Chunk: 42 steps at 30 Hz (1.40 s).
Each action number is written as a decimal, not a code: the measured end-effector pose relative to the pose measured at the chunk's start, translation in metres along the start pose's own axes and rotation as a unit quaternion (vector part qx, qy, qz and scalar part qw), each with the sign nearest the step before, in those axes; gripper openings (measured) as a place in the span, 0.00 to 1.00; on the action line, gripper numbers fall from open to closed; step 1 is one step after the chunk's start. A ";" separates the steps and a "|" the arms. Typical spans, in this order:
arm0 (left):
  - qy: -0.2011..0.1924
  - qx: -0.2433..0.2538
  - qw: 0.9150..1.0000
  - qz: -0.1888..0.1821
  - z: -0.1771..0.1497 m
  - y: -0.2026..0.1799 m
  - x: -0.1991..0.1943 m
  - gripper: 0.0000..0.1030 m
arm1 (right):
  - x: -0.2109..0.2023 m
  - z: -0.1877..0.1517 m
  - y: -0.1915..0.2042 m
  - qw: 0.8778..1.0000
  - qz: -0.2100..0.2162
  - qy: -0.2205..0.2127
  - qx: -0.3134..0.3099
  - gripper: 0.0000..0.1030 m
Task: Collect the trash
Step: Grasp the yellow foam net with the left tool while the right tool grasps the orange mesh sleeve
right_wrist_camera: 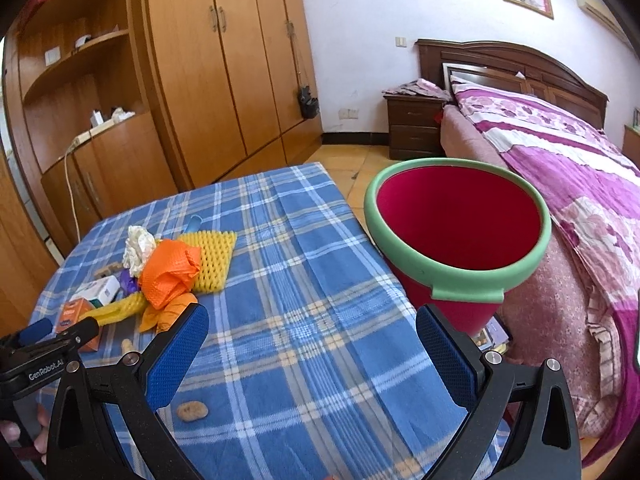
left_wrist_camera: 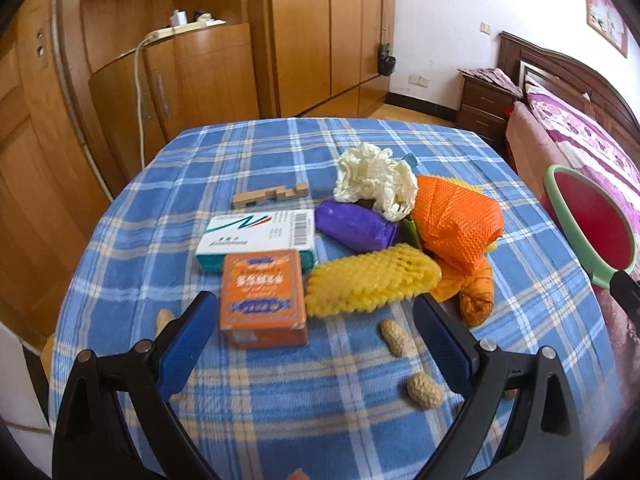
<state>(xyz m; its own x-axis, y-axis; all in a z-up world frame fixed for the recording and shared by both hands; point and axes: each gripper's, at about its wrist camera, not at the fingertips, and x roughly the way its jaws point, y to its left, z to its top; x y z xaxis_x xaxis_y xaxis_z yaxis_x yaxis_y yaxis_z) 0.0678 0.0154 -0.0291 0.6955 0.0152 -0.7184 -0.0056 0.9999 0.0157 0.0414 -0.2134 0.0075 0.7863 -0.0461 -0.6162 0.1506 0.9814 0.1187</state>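
red bin (right_wrist_camera: 460, 216): nothing inside visible | left gripper (left_wrist_camera: 316, 320): jaws wide, empty | right gripper (right_wrist_camera: 312, 332): same

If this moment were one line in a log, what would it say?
left gripper: open, over orange box | right gripper: open, empty | bin: beside table | trash: on table

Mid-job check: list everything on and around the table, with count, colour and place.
Plaid tablecloth: one, blue, covers the table.
Small cardboard box: one, orange, nearest the left gripper.
Flat carton: one, white-teal, behind the orange box.
Foam fruit nets: two, yellow, middle of pile and behind it.
Mesh wrap: one, orange, pile's right.
Crumpled tissue: one, white, pile's rear.
Plastic wrapper: one, purple, centre.
Wooden block: one, tan, behind the carton.
Peanuts: at least three, tan, near edge.
Bucket: one, red with green rim, beside the table's right.
Left gripper: open.
Right gripper: open.
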 end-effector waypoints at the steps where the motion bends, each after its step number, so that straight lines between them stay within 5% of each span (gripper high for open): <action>1: 0.001 0.009 1.000 -0.001 0.001 -0.003 0.002 0.94 | 0.003 0.001 0.001 1.000 0.002 0.003 -0.001 1.00; 7: 0.000 0.050 0.999 0.005 0.008 -0.019 0.016 0.94 | 0.014 0.003 0.003 1.000 -0.001 0.017 -0.004 1.00; 15: -0.007 0.071 0.997 -0.005 0.016 -0.029 0.022 0.80 | 0.019 0.003 0.002 1.000 -0.003 0.026 -0.003 1.00; 22: -0.007 0.071 0.997 -0.024 0.022 -0.029 0.022 0.50 | 0.021 0.003 0.002 1.000 -0.002 0.026 -0.002 1.00; 27: 0.018 0.051 0.996 -0.069 0.023 -0.024 0.028 0.15 | 0.022 0.003 0.003 1.000 -0.002 0.025 -0.002 1.00; 42: -0.026 -0.034 0.995 -0.088 0.041 0.018 0.001 0.11 | 0.034 0.019 0.032 0.998 0.051 0.031 -0.016 1.00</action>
<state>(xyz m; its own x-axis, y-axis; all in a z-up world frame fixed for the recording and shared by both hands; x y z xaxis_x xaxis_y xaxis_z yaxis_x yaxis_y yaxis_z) 0.0973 0.0329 -0.0011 0.7262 -0.1586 -0.6690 0.0724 0.9853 -0.1550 0.0837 -0.1870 0.0050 0.7583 0.0641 -0.6488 0.0526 0.9859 0.1589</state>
